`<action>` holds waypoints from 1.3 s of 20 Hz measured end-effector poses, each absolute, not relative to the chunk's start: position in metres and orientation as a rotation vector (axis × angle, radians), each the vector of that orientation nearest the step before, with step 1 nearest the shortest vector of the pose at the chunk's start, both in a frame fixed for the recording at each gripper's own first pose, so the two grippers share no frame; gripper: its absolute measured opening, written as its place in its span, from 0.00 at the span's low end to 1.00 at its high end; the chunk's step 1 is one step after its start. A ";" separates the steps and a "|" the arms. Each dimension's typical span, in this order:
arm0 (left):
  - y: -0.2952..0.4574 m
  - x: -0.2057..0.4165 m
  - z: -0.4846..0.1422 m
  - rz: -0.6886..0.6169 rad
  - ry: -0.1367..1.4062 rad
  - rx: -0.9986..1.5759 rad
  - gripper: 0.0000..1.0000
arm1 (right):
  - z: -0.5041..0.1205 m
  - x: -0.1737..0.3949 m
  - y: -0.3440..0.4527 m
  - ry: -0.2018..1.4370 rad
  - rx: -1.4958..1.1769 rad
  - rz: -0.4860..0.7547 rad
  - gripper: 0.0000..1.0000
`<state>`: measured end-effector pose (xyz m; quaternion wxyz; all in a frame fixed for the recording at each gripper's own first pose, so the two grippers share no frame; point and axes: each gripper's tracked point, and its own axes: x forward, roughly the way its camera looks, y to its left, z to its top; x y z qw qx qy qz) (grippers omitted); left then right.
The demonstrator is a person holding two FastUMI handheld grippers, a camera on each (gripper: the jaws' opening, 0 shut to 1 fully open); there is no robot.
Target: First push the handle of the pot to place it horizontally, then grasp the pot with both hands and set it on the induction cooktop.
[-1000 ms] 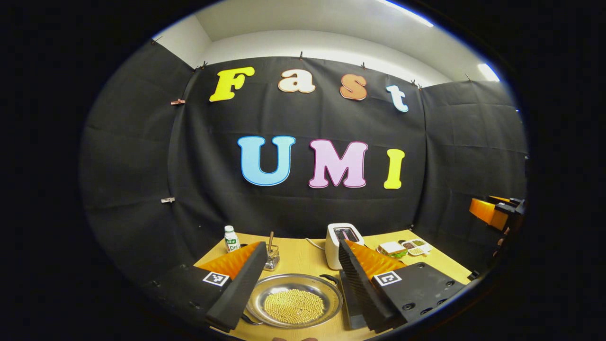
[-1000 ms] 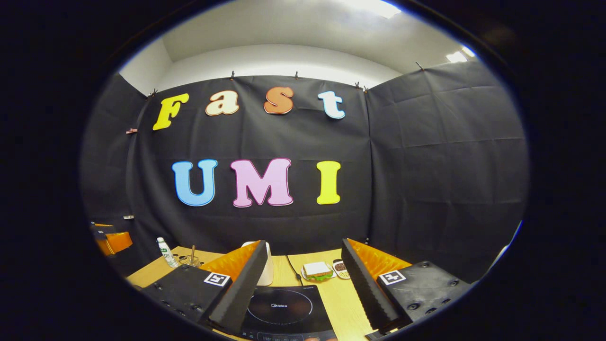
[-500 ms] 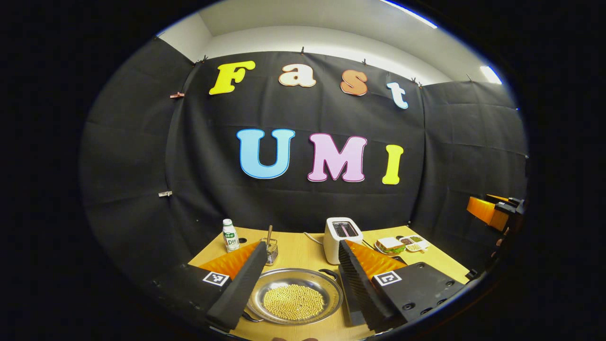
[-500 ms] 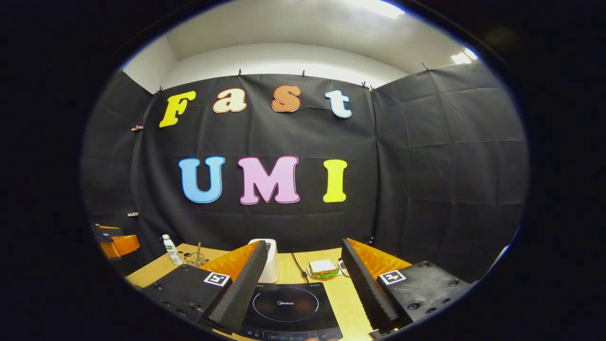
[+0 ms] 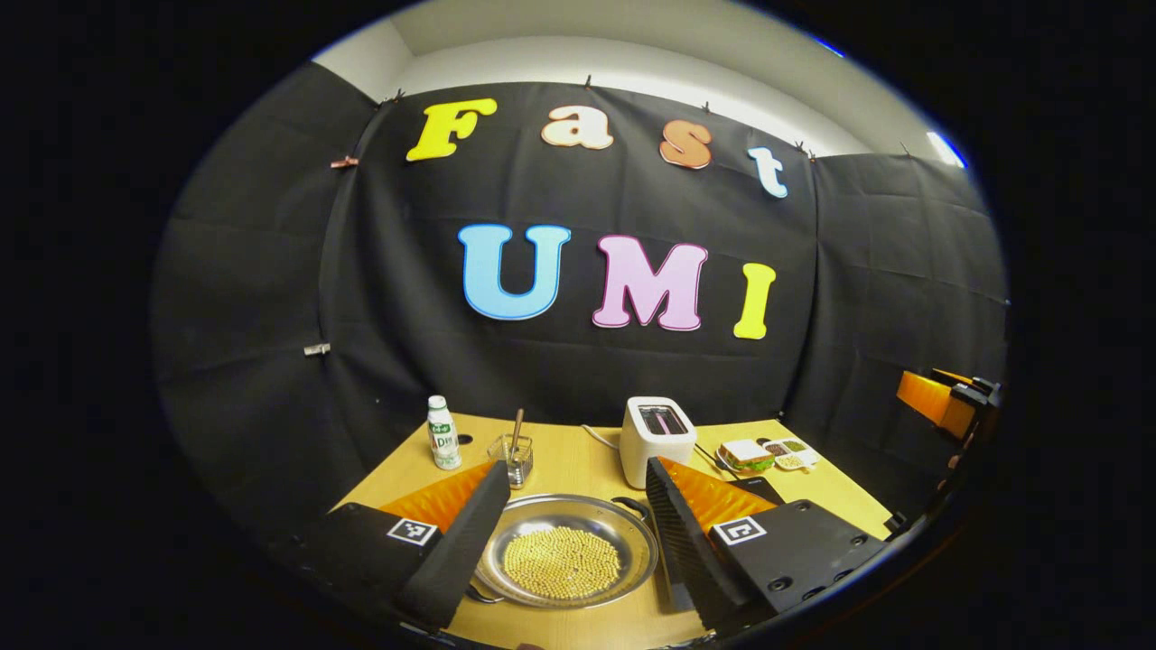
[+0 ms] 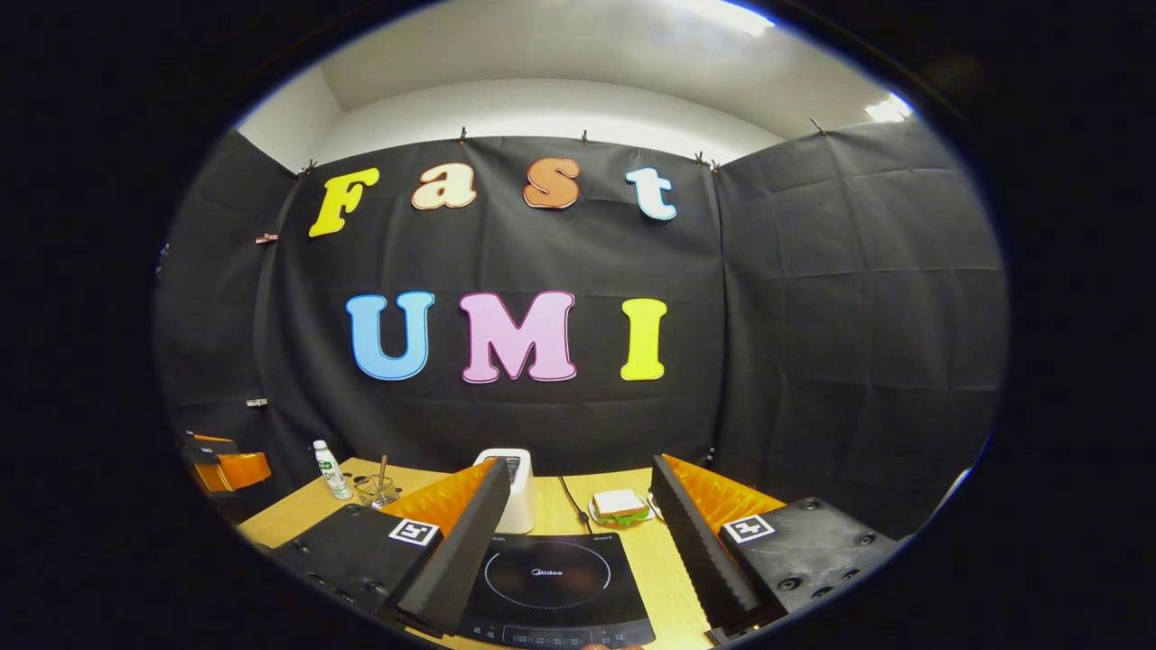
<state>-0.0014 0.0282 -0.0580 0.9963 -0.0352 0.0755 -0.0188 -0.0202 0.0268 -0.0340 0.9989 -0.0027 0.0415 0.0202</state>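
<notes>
In the left gripper view, a small bottle stands at 10 o'clock on the wooden table, with a wire holder just beside it. The left gripper hangs spread wide, grasping nothing; the pot, filled with yellow beans, lies between its 2 fingers, apart from both. Its dark handle points toward 1 o'clock, near the right finger. A toaster stands at 12 o'clock, a sandwich plate at 2 o'clock.

In the right gripper view, the right gripper is likewise released, the cooktop lying between its fingers.
</notes>
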 end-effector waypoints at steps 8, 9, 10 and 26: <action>0.045 0.004 -0.123 -0.018 0.394 -0.159 0.58 | -0.039 -0.019 0.042 0.076 -0.012 0.084 0.98; 0.047 0.002 -0.133 -0.017 0.428 -0.179 0.53 | -0.039 -0.020 0.043 0.075 -0.012 0.087 0.98; 0.053 0.001 -0.142 0.001 0.456 -0.197 0.43 | -0.039 -0.019 0.044 0.073 -0.013 0.090 0.98; 0.047 -0.040 -0.284 -0.160 0.793 -0.203 0.05 | -0.067 -0.008 0.052 0.166 0.001 0.096 0.98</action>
